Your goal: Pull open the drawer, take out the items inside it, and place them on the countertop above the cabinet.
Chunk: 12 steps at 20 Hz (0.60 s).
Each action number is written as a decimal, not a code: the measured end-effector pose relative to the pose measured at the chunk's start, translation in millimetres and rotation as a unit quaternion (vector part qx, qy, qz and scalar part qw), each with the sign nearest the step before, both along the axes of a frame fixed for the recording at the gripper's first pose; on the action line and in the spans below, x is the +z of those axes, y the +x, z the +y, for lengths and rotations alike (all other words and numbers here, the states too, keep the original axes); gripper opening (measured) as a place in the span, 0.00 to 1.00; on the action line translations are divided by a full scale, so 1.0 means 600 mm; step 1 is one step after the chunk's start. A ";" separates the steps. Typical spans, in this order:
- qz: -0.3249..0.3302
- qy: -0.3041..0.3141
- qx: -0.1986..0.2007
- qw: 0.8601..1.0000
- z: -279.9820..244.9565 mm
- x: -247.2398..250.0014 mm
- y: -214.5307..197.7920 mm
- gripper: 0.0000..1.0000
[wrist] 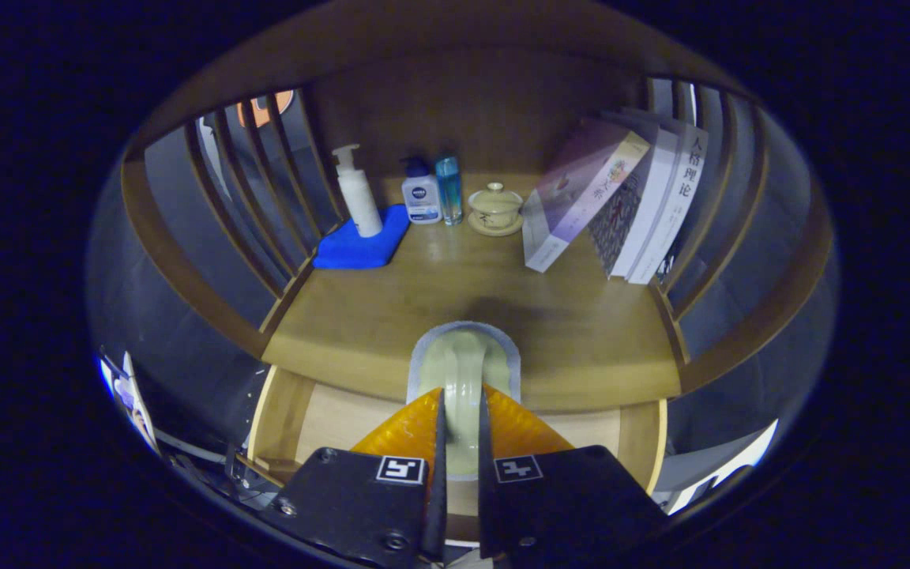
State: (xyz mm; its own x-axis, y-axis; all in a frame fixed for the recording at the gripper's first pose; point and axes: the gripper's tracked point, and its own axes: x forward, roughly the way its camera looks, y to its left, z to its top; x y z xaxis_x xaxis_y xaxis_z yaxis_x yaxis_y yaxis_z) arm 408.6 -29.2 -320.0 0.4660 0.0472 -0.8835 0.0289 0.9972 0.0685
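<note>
Gripper view: gripper (pixel 460 411) nearly closed, both fingers pinching a pale green slipper (pixel 463 371) with a grey rim, held up over the front edge of the countertop (pixel 455 292). Open drawer (pixel 329 419) below, just behind the fingers; light wood bottom visible. Far back on the countertop: white pump bottle (pixel 359 194) standing on a blue cloth (pixel 362 245), small white bottle (pixel 421 194), blue bottle (pixel 449 188), lidded teacup (pixel 494 209) on saucer. Books (pixel 621 205) lean right, against the slatted side.
</note>
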 end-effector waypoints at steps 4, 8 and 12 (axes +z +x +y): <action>0.025 0.028 -0.022 0.999 0.007 -0.030 0.048 0.19; 0.026 0.007 -0.029 0.999 -0.001 -0.036 0.105 0.19; 0.033 -0.018 -0.036 0.999 -0.006 -0.051 0.156 0.19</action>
State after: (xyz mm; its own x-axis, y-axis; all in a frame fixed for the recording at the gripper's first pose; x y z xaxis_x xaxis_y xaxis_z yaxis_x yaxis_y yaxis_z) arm 502.1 -32.7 -350.5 0.4075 -0.0178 -0.9130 0.1045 0.9942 0.0272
